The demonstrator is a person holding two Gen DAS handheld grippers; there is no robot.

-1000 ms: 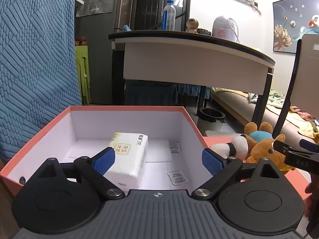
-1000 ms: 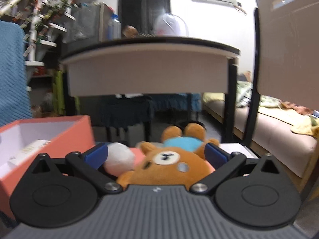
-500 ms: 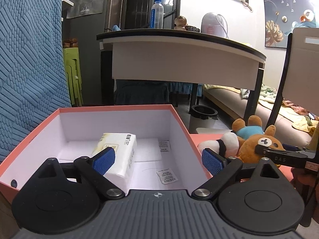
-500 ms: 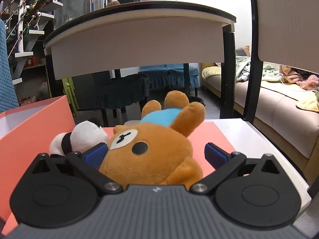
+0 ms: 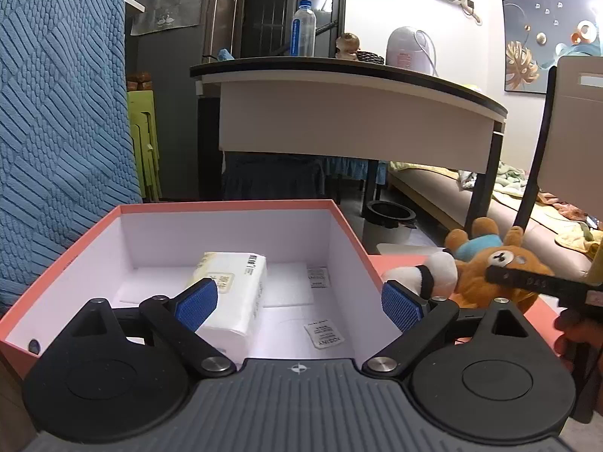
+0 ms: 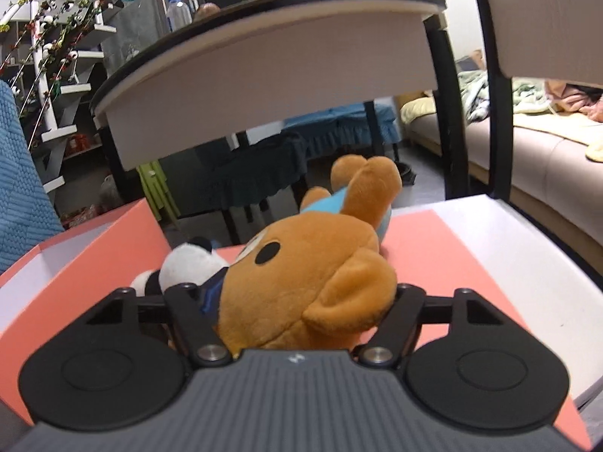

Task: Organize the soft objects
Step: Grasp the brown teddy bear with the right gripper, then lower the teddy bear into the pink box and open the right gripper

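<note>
A brown plush bear (image 6: 309, 271) in a blue shirt lies on a salmon lid (image 6: 433, 248), with a small panda plush (image 6: 188, 263) against its left side. My right gripper (image 6: 301, 301) is shut on the bear's head, which hides most of both pads. In the left wrist view the bear (image 5: 497, 271) and panda (image 5: 418, 275) lie just right of the open salmon box (image 5: 226, 205). One right finger (image 5: 527, 282) crosses the bear's face. A white tissue pack (image 5: 233, 286) lies inside the box. My left gripper (image 5: 299, 299) hangs open over the box's near side, holding nothing.
Two small paper sachets (image 5: 324, 333) lie on the box floor. A blue textured fabric (image 5: 56, 132) rises at the left. A desk (image 5: 358, 105) stands beyond, with a dark bin (image 5: 390, 214) under it. A chair back (image 6: 546, 19) and a sofa (image 6: 546, 158) are at the right.
My right gripper pushed forward around the bear and shut on its head. The left gripper stayed open over the box, with its view shifting slightly.
</note>
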